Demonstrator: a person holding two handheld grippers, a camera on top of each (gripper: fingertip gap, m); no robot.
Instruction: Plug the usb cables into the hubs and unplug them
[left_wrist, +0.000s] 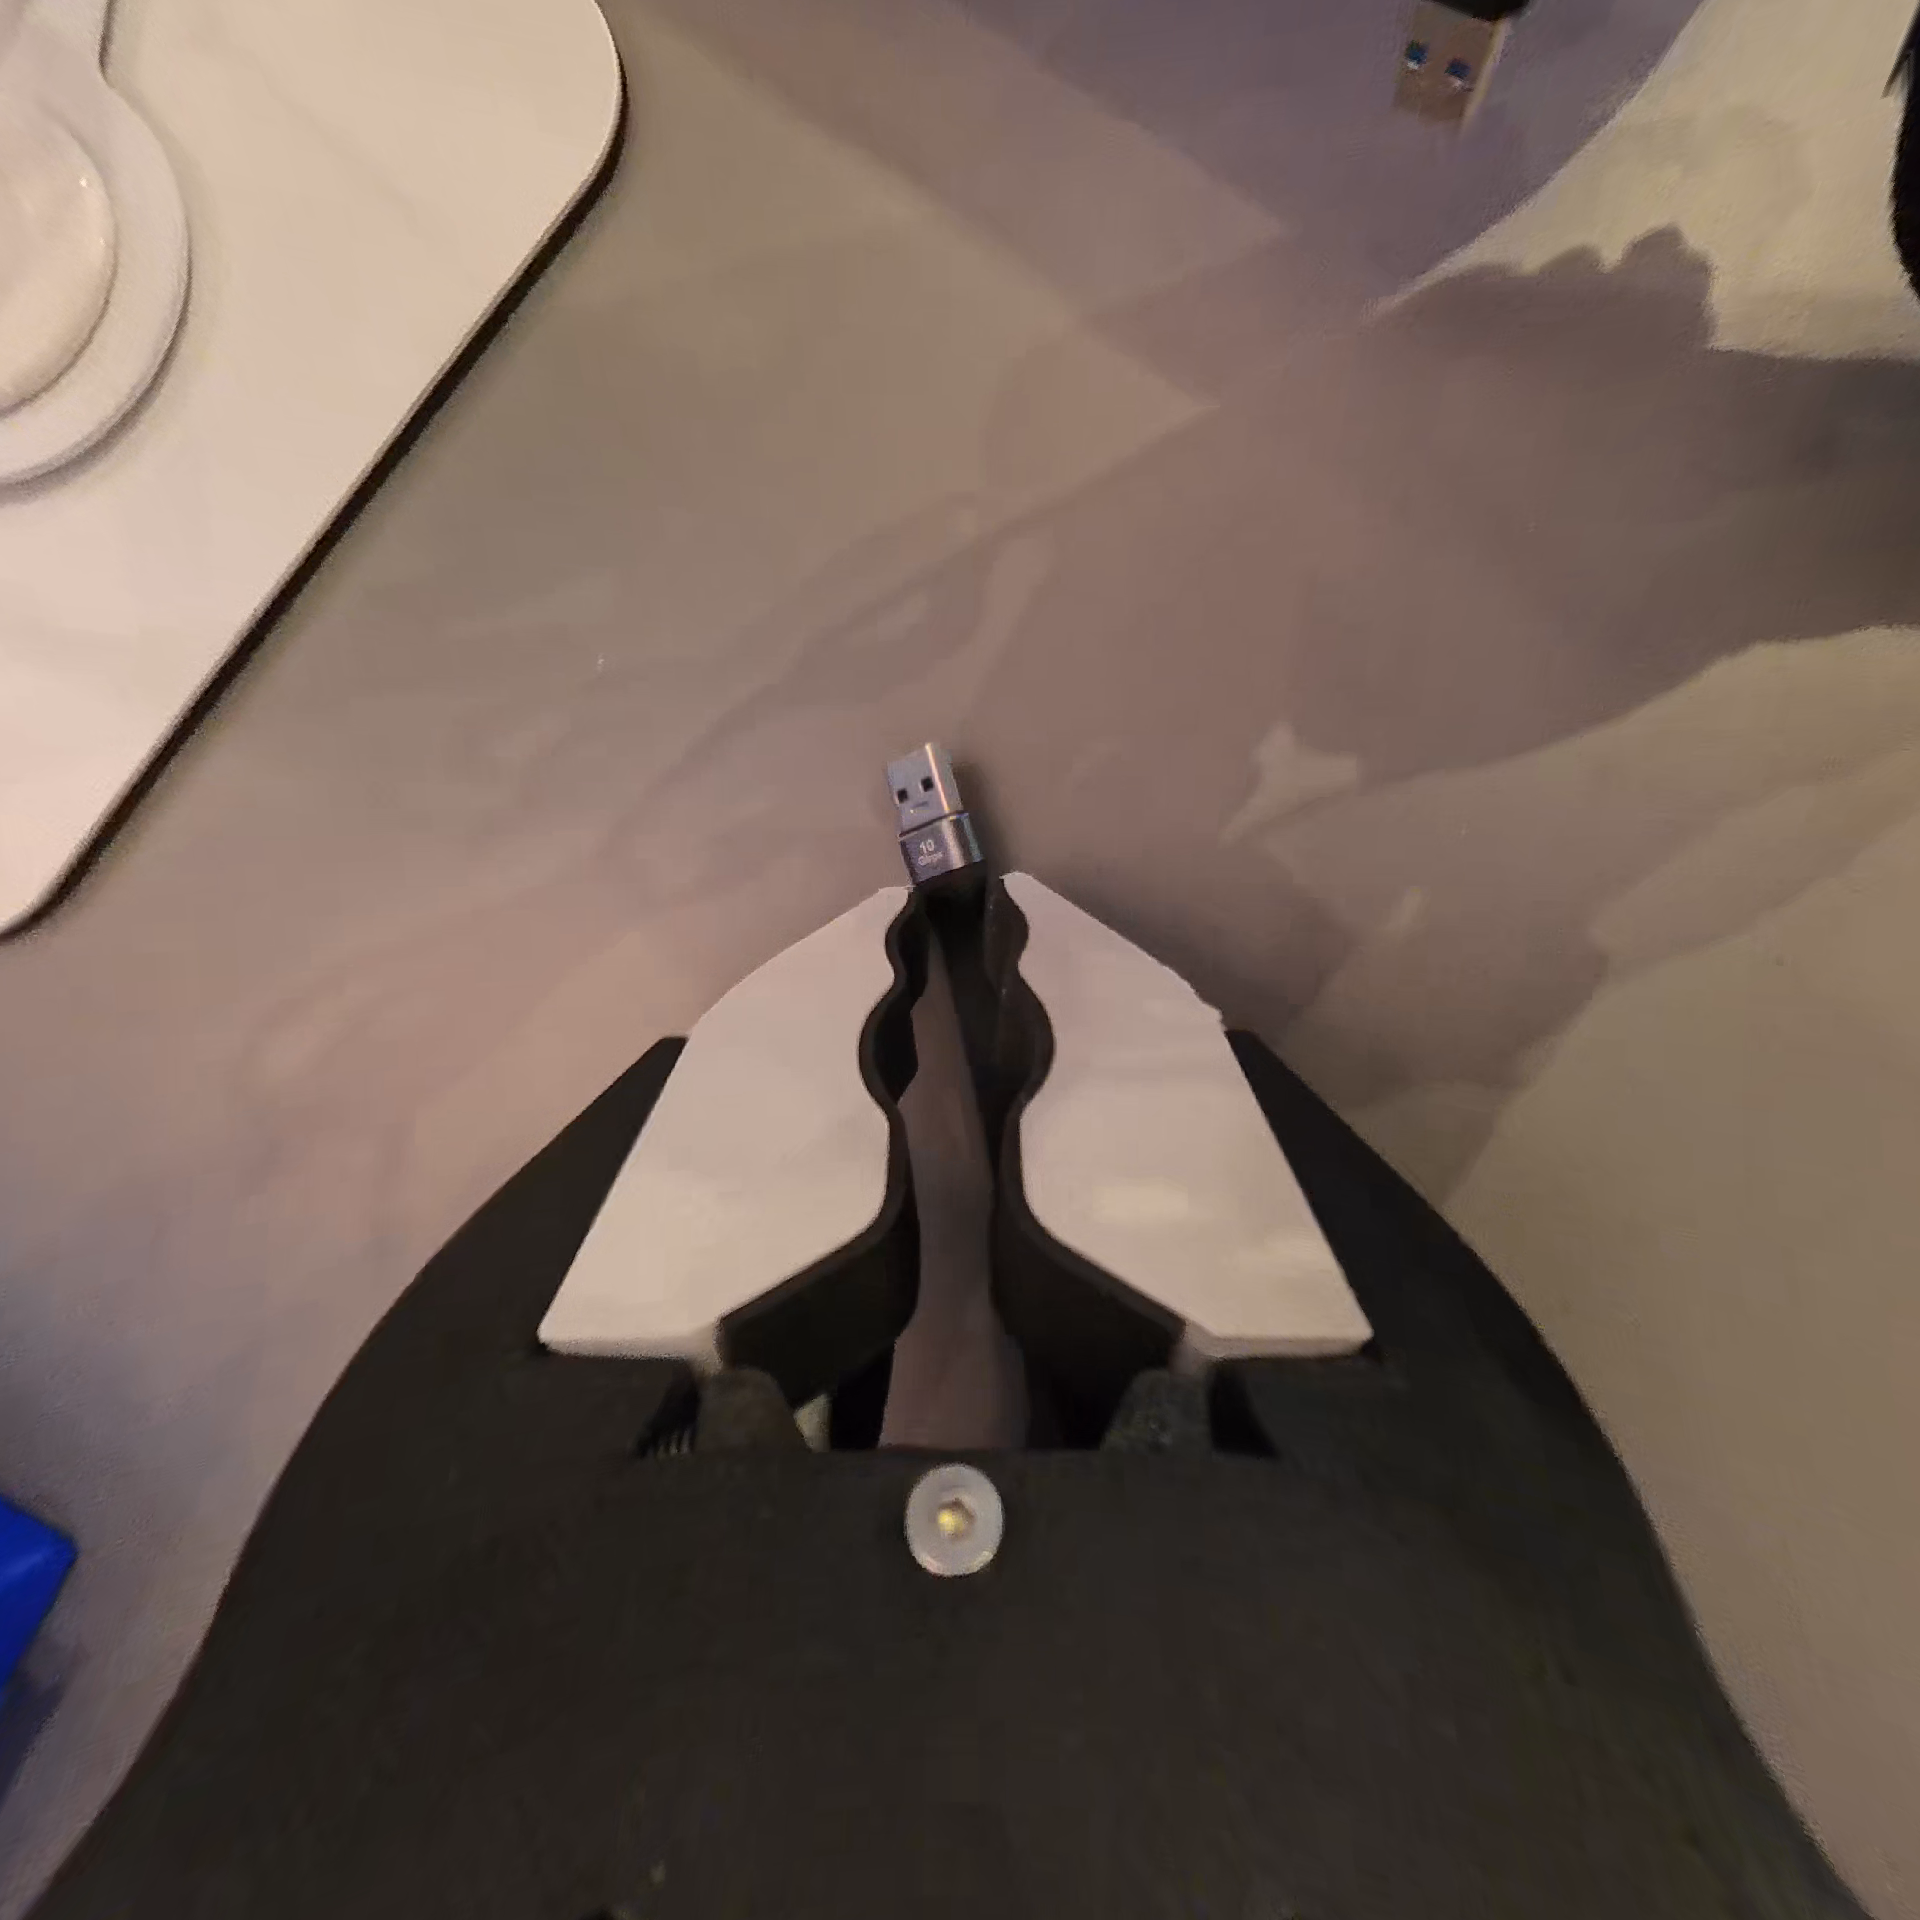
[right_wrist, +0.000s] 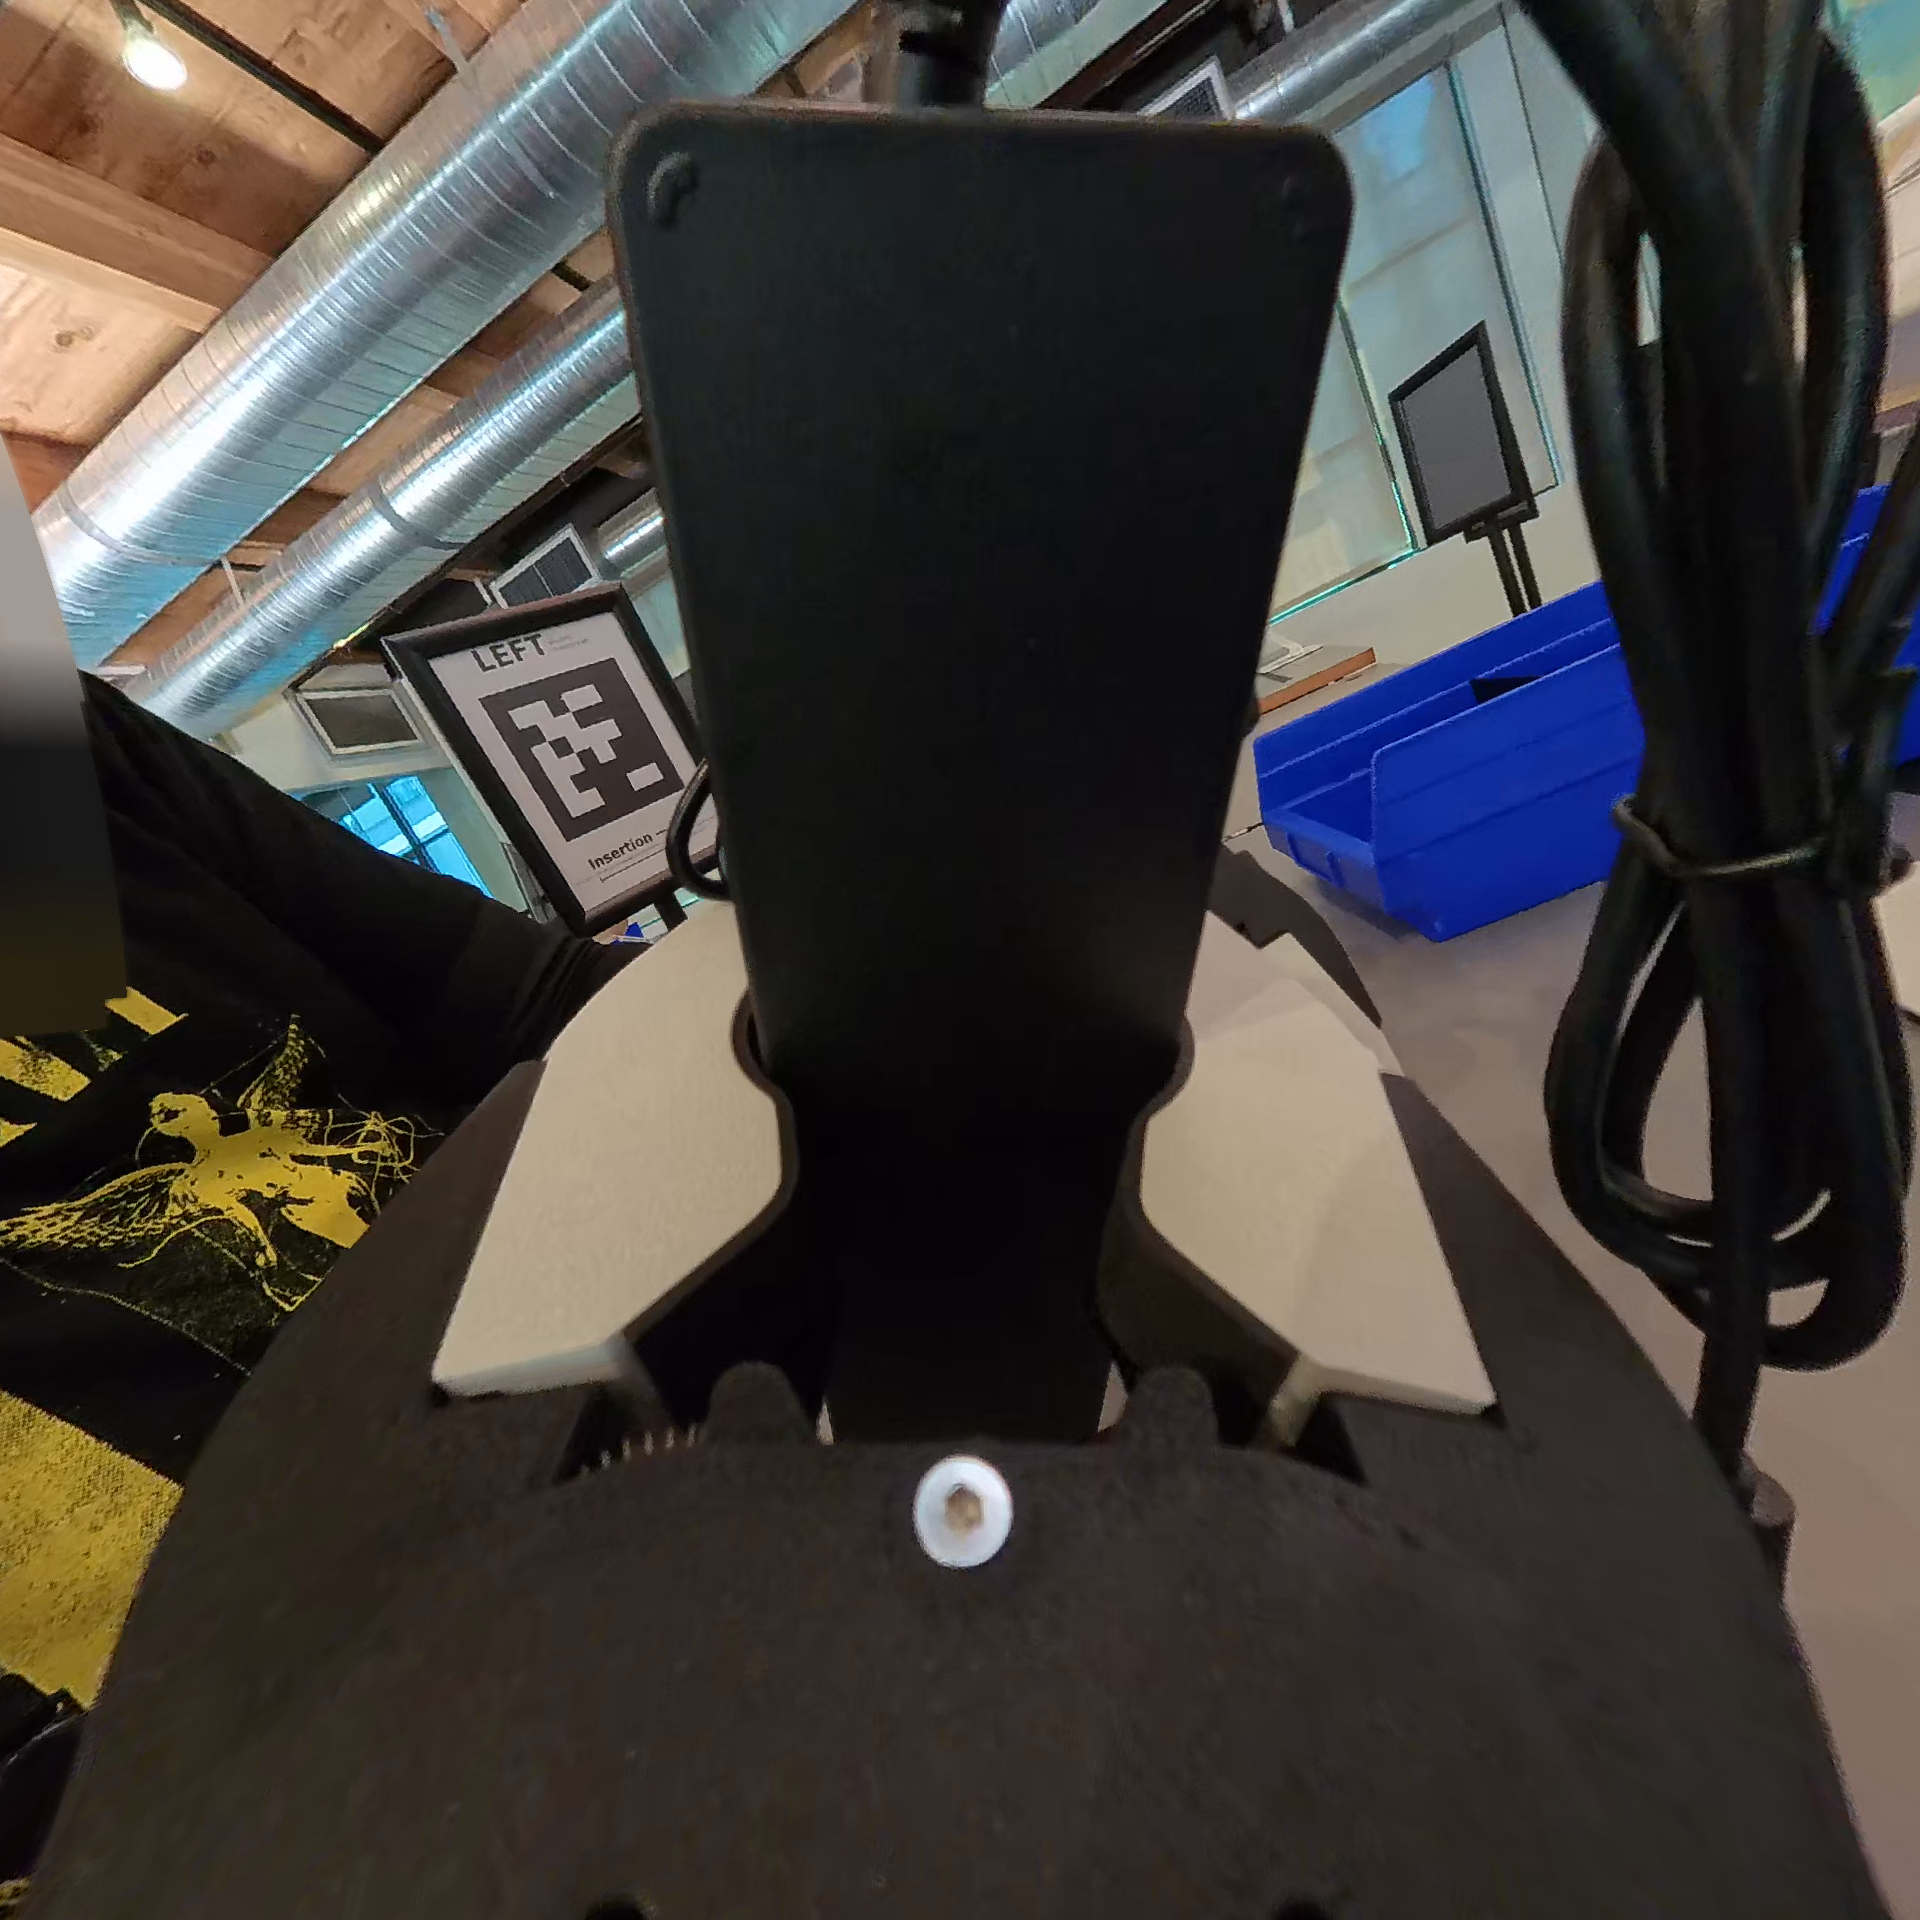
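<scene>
My left gripper (left_wrist: 940, 894) pinches the grey USB plug (left_wrist: 928, 821) above the table (left_wrist: 727, 623). My right gripper (right_wrist: 961, 1023) clamps the black hub (right_wrist: 966, 520). I should align the plug squarely before pushing.

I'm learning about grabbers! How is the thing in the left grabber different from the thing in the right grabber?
The left gripper pinches a tiny silver-grey USB adapter at its fingertips; the right gripper clamps a big flat black hub that fills its jaws. The adapter is shiny metal with its plug sticking out; the hub is matte and plain. The adapter hangs above the grey table; the hub points up toward the ceiling. Both are held.
</scene>
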